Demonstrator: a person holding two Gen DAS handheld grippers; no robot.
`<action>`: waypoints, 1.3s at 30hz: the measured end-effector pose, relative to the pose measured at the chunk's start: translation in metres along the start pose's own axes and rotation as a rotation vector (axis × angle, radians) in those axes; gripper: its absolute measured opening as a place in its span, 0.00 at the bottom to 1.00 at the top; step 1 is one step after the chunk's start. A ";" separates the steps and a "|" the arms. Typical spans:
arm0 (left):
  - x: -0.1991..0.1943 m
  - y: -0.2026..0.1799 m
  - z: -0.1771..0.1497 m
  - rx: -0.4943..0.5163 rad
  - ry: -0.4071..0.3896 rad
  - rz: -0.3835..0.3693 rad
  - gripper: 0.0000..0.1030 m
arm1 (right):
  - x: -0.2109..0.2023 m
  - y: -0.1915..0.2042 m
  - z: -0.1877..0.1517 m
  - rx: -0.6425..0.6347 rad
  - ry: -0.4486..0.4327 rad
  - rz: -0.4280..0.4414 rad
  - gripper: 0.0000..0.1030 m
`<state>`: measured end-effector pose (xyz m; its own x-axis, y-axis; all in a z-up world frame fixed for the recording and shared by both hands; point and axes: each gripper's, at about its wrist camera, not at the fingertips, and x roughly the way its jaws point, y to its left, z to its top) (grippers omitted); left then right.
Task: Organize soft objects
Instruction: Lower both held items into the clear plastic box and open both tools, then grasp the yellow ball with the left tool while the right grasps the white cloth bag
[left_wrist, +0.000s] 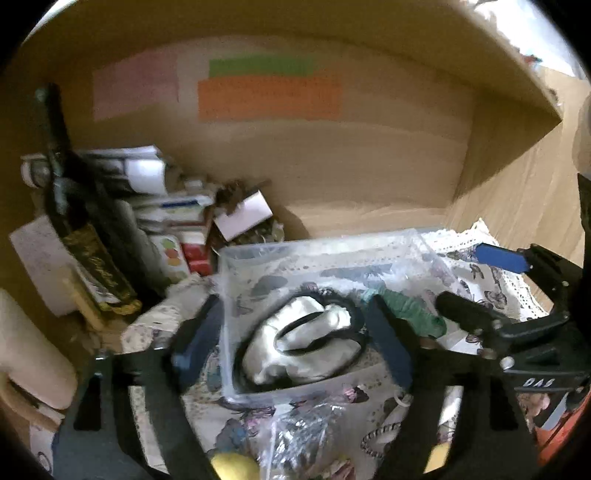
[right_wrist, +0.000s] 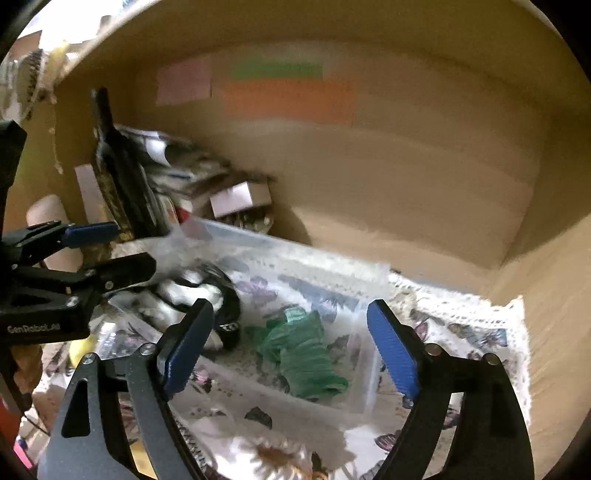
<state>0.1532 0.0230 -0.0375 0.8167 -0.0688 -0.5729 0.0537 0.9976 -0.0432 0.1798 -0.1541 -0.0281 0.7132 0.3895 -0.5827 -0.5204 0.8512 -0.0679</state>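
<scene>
Blue-padded fingers (left_wrist: 389, 345) of the left gripper (left_wrist: 291, 343) fill the near edge, spread wide and gripping nothing, straddling the near left part of the clear plastic bin (left_wrist: 236, 258). That bin sits on a butterfly-print cloth (left_wrist: 484, 273) inside the wooden cupboard (left_wrist: 369, 166), its long axis running left to right. Inside it, the white cloth bundle (left_wrist: 306, 343) wrapped in a black band lies at the left end, directly ahead of the left gripper and between its pads but untouched. Over on the right, the right gripper (right_wrist: 291, 347) is equally wide and empty, and the green mesh piece (right_wrist: 306, 358) lies at the bin's right end, straight ahead of its fingers. So each hand is nearer its own item: left for white, right for green.
</scene>
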 end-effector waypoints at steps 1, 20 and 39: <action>-0.010 0.001 -0.002 0.007 -0.027 0.010 0.90 | -0.008 0.000 -0.001 0.001 -0.015 0.002 0.82; -0.035 0.050 -0.088 -0.078 0.083 0.087 0.98 | -0.025 0.006 -0.072 0.082 0.062 0.022 0.91; -0.002 0.048 -0.130 -0.108 0.241 -0.028 0.35 | 0.009 0.020 -0.093 0.147 0.178 0.094 0.94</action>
<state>0.0801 0.0708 -0.1447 0.6550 -0.1079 -0.7479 0.0021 0.9900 -0.1409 0.1324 -0.1663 -0.1099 0.5641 0.4122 -0.7154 -0.4974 0.8613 0.1040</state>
